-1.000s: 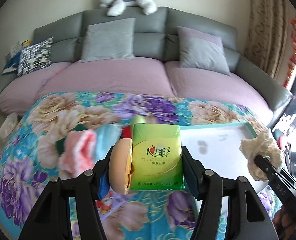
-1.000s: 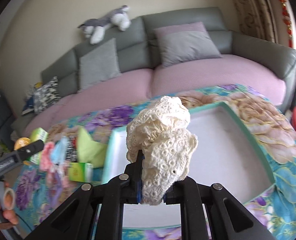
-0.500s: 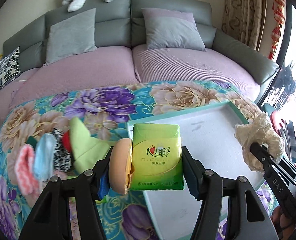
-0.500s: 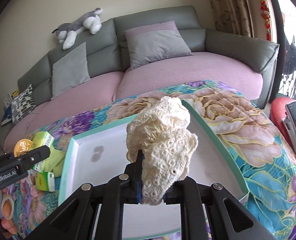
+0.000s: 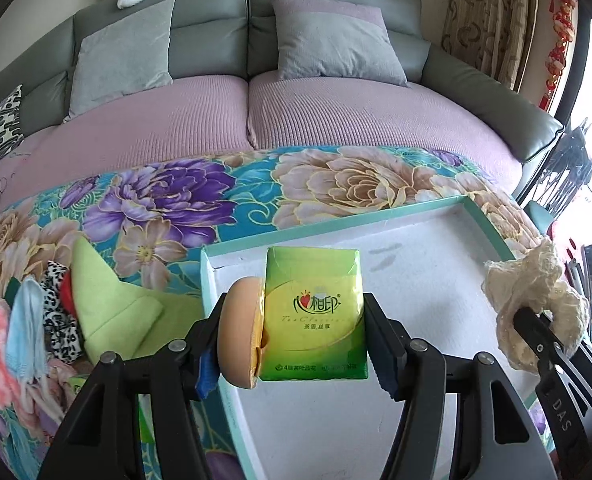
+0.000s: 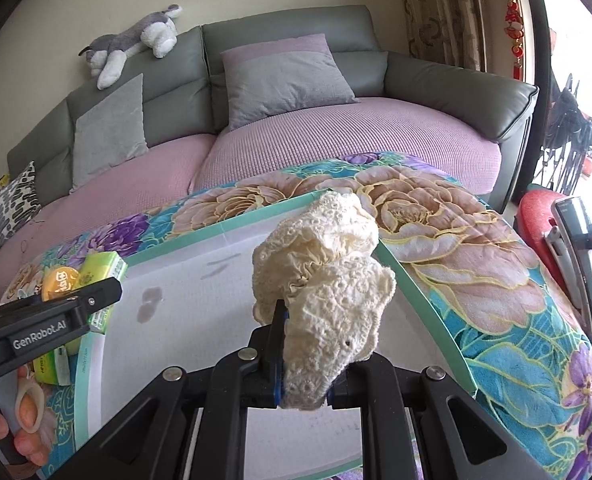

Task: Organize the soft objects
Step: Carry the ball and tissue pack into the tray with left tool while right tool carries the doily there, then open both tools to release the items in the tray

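Left gripper (image 5: pixel 292 340) clamped on green tissue pack (image 5: pixel 314 316) plus tan round pad (image 5: pixel 240 344) above tray (image 5: pixel 210 280) left edge; right gripper (image 6: pixel 302 380) pinching cream lace (image 6: pixel 328 280) over tray's middle; risk: unevenly squeezed pad slipping outside on release.

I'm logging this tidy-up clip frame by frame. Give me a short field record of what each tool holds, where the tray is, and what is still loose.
left tool: shut on green tissue pack together with a round tan pad
right tool: shut on cream lace cloth
tray: white inside, teal rim, on the floral cover; nothing lying in it
both loads: above the tray
still loose: green cloth, leopard-print piece, pink and blue fuzzy pieces, left of the tray
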A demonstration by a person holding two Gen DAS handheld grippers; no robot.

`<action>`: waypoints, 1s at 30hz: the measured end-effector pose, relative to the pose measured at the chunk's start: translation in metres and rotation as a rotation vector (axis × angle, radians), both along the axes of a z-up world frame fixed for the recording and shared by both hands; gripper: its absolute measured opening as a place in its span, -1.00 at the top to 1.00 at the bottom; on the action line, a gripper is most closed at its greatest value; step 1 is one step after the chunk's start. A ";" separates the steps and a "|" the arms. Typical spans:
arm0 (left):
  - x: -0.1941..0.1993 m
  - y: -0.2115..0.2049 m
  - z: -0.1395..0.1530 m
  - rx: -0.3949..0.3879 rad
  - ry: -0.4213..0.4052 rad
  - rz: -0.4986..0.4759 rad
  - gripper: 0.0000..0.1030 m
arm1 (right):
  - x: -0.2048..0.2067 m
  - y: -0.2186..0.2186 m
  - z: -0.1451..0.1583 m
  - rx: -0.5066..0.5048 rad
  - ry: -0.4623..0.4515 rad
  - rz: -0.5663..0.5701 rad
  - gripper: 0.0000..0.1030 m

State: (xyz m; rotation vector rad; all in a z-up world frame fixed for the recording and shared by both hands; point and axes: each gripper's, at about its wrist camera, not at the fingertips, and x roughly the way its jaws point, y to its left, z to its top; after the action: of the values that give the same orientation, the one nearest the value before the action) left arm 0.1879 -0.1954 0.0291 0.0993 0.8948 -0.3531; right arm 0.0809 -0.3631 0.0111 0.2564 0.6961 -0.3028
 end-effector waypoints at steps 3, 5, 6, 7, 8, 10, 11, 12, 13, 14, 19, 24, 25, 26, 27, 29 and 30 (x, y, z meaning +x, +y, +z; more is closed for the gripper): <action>0.004 -0.004 -0.004 0.011 0.000 0.003 -0.23 | 0.001 -0.002 -0.002 0.001 0.010 -0.007 0.71; 0.007 -0.007 -0.007 0.012 0.002 0.003 -0.24 | 0.002 -0.005 -0.003 0.010 0.010 -0.012 0.71; 0.009 -0.009 -0.010 0.013 0.007 0.005 -0.24 | 0.002 -0.006 -0.003 0.013 0.011 -0.015 0.71; 0.010 -0.010 -0.012 0.014 0.012 0.007 -0.24 | 0.002 -0.007 -0.005 0.017 0.014 -0.019 0.71; 0.011 -0.011 -0.015 0.017 0.015 0.012 -0.24 | 0.002 -0.009 -0.006 0.022 0.018 -0.023 0.71; 0.014 -0.012 -0.020 0.027 0.022 0.017 -0.24 | 0.003 -0.011 -0.008 0.027 0.025 -0.028 0.71; 0.014 -0.013 -0.022 0.031 0.024 0.018 -0.24 | 0.004 -0.012 -0.009 0.029 0.028 -0.031 0.71; 0.016 -0.013 -0.025 0.034 0.027 0.022 -0.24 | 0.004 -0.013 -0.010 0.033 0.029 -0.033 0.71; 0.017 -0.014 -0.026 0.035 0.029 0.023 -0.24 | 0.004 -0.014 -0.011 0.036 0.029 -0.034 0.71; 0.019 -0.015 -0.026 0.033 0.030 0.024 -0.24 | 0.004 -0.015 -0.012 0.037 0.031 -0.037 0.71; 0.020 -0.018 -0.030 0.056 0.030 0.024 -0.41 | 0.005 -0.021 -0.018 0.015 0.066 -0.071 0.64; 0.017 -0.012 -0.027 0.053 0.027 0.047 -0.68 | 0.003 -0.022 -0.016 0.011 0.078 -0.080 -0.19; 0.016 -0.011 -0.026 0.049 0.029 0.049 -0.68 | 0.003 -0.021 -0.014 0.006 0.079 -0.076 -0.25; 0.015 -0.009 -0.024 0.049 0.028 0.051 -0.68 | 0.003 -0.019 -0.013 0.001 0.087 -0.071 -0.27; 0.013 -0.008 -0.022 0.050 0.026 0.055 -0.69 | 0.003 -0.018 -0.012 -0.005 0.095 -0.068 -0.30; 0.010 -0.004 -0.017 0.049 0.021 0.065 -0.69 | 0.002 -0.015 -0.009 -0.018 0.109 -0.062 -0.52; 0.008 0.000 -0.014 0.041 0.016 0.069 -0.69 | 0.001 -0.014 -0.008 -0.023 0.112 -0.058 -0.58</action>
State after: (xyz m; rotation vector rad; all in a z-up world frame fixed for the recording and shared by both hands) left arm 0.1959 -0.1953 0.0155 0.1031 0.9196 -0.2716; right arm 0.0823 -0.3770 0.0027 0.2394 0.7961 -0.3826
